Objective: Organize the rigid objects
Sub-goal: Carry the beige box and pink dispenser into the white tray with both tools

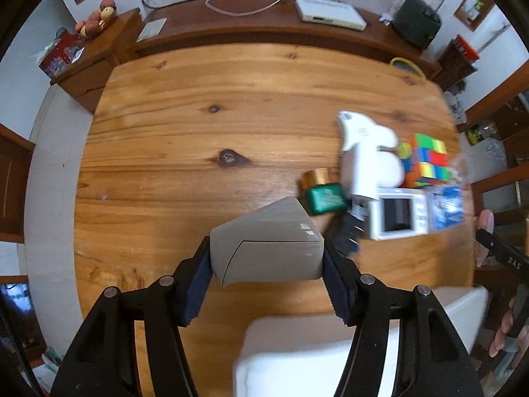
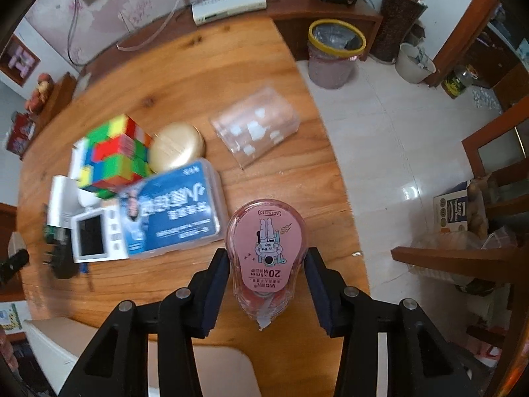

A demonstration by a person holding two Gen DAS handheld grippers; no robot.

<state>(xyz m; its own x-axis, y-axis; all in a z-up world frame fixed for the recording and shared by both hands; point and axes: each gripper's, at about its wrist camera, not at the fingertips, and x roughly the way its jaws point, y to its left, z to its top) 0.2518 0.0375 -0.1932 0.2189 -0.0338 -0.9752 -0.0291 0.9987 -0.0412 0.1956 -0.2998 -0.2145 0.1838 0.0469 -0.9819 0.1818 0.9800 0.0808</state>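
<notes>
My left gripper [image 1: 267, 281] is shut on a grey box [image 1: 264, 244], held off the wooden table [image 1: 185, 125]. My right gripper [image 2: 267, 292] is shut on a pink correction tape dispenser [image 2: 266, 248], also lifted above the table [image 2: 271, 172]. A cluster lies on the table: a colour cube [image 1: 426, 158] [image 2: 112, 152], a white spray bottle [image 1: 358, 155], a green bottle with a gold cap [image 1: 322, 192], a white toy microwave [image 1: 396, 213] [image 2: 96, 235], a blue-labelled plastic case [image 2: 175, 208] [image 1: 446, 205], a gold round case [image 2: 177, 145] and a clear box [image 2: 256, 127].
A white chair back [image 1: 330, 357] [image 2: 198, 370] sits below the near table edge. A black plug [image 2: 58, 258] lies left of the microwave. A yellow-rimmed bin [image 2: 334, 53] stands on the tiled floor beyond the table's right edge. A white router [image 1: 330, 13] lies on the far shelf.
</notes>
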